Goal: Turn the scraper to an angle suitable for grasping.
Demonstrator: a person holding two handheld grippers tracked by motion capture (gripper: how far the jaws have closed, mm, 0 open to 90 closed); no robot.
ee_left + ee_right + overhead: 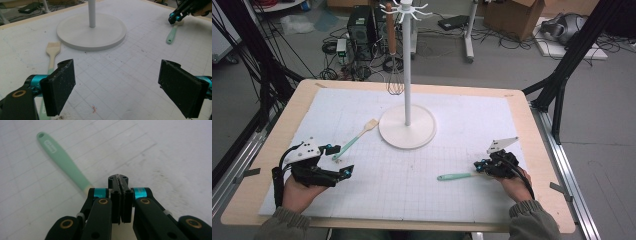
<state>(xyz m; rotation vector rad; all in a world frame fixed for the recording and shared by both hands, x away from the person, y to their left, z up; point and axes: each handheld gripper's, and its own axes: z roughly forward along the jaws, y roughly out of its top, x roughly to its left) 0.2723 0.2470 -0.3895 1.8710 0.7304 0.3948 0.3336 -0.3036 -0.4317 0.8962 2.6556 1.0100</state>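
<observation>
Two claws: the right claw (120, 182) is closed on the working end of a green-handled utensil (455, 176), the left claw (116, 87) open and empty. The utensil looks light and stiff; its slim handle offers the surer hold.

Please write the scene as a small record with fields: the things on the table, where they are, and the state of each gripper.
surface: white grid mat on a wooden table
stand: white hook stand, far middle of mat
whisk: hangs from the stand
brush: green-handled brush lies flat, left of the stand's base
second tool: green-handled utensil lies flat; its head is hidden under the right gripper
left gripper: jaws wide open, nothing between them
right gripper: jaws shut, at the utensil's head end
</observation>
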